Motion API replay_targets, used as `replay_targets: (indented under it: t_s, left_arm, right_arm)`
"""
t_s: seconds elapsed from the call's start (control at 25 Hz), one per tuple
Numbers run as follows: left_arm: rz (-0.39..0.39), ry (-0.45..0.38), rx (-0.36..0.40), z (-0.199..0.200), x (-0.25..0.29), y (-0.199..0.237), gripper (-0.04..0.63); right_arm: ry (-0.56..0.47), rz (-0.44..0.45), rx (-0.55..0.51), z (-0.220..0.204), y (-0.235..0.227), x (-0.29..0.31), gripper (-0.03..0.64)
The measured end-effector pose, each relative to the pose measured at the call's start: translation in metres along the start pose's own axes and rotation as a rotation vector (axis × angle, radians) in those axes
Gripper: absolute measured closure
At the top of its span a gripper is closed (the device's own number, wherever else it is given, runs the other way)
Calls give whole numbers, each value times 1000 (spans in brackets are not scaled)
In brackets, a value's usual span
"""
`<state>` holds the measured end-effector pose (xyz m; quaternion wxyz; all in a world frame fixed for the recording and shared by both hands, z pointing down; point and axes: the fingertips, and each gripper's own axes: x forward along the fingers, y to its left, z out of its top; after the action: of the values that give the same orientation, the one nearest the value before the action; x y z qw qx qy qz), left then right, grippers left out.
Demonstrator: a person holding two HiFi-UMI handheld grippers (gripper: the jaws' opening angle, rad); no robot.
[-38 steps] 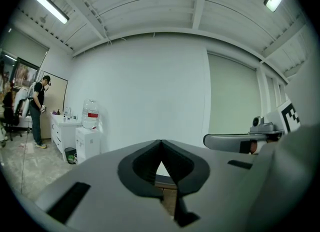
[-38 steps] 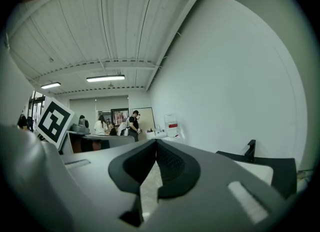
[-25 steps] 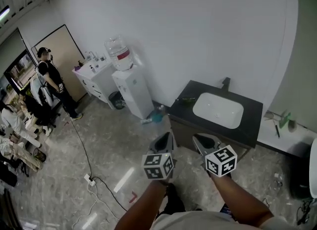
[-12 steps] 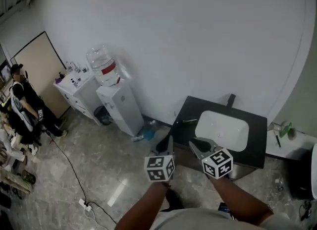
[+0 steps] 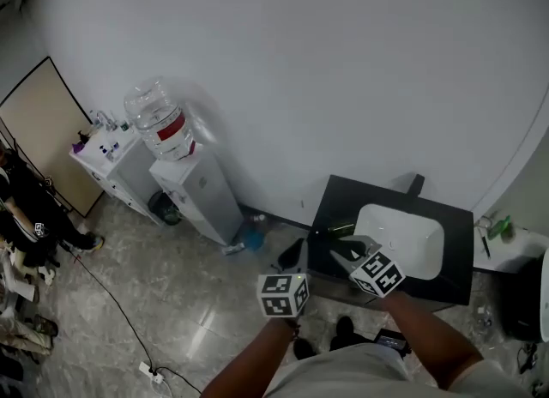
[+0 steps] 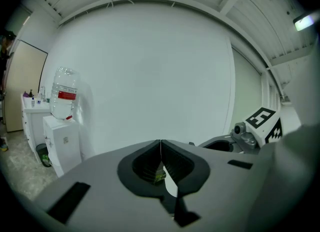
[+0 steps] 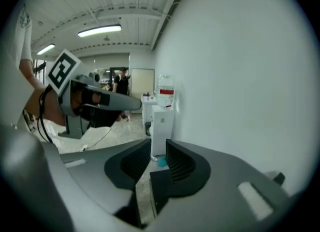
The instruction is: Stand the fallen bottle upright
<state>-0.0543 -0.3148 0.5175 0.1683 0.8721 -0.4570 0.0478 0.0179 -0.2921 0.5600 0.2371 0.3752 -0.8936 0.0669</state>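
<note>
a: how far along is it?
b: the bottle itself is untouched, i'd say. the green bottle (image 5: 341,229) lies on its side on the black counter (image 5: 324,206), on the counter's left part, just left of the white basin (image 5: 401,238).
a: and the tools?
b: the left gripper (image 5: 296,250) has its jaws pressed together with nothing in them. it hangs by the counter's near left corner, apart from the bottle. the right gripper (image 5: 346,249) is over the counter's near edge, near the bottle but not touching it as far as i can tell. its jaws are opening, with a narrow gap between them, and only the floor and the water dispenser (image 7: 161,111) show through that gap.
a: so what is left?
b: all of it, by my reading: reach the bottle, grip it, tip it onto its base and let go. nothing stands upright yet.
</note>
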Motion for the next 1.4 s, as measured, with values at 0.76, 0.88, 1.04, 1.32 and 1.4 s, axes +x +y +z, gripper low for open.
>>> replay_targets:
  t_s: [0.76, 0.88, 1.04, 1.32, 1.4]
  left_arm:
    - [201, 80, -131, -9, 136, 115, 586]
    - [221, 99, -149, -17, 153, 123, 586]
    - [243, 118, -164, -28, 167, 133, 586]
    - [269, 133, -180, -37, 174, 144, 586]
    - [270, 135, -184, -38, 174, 145, 586]
  right_arm:
    - [757, 614, -627, -171, -109, 239, 492]
    - [805, 674, -643, -190, -113, 254, 491]
    - [865, 724, -670, -216, -114, 267, 491]
    - [845, 729, -699, -239, -113, 273, 495]
    - [814, 717, -682, -233, -114, 273, 497]
